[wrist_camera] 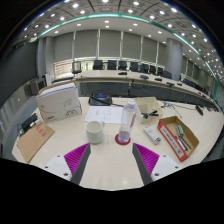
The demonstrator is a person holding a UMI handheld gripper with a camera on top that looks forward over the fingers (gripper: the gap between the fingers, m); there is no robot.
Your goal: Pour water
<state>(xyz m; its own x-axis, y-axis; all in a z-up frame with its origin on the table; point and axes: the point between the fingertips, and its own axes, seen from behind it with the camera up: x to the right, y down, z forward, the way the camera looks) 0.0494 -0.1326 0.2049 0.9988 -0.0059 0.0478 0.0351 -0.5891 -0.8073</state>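
No writing can be read on anything here; the labels are too small to make out.

A tall clear cylinder (127,122) stands upright on a small red base, out in the open middle of the pale surface (105,165). Its wall is see-through with a faint pinkish tint, and whether it holds any water cannot be told. Just beside it, to the left, stands a short white cup (96,132), also upright and apart from the cylinder. Both sit ahead of the gripper (110,158) and between the lines of its two fingers, well clear of the fingertips.

The jaws are spread wide, the magenta pads (76,155) facing each other across bare surface, and they hold and touch nothing.

Behind the cup and cylinder lies a flat white sheet of paper (102,114). To the right of the cylinder a small white oblong object (152,133) lies flat, and further right, near the right edge of the surface, an open cardboard box (178,137) holds some long thin items. At the left edge a brown cardboard piece (33,140) lies flat, with a large white box (59,102) behind it towards the far left corner. A dark bag (100,99) rests at the far edge. Beyond the surface are a row of desks with black chairs (122,66), and ceiling lights above.
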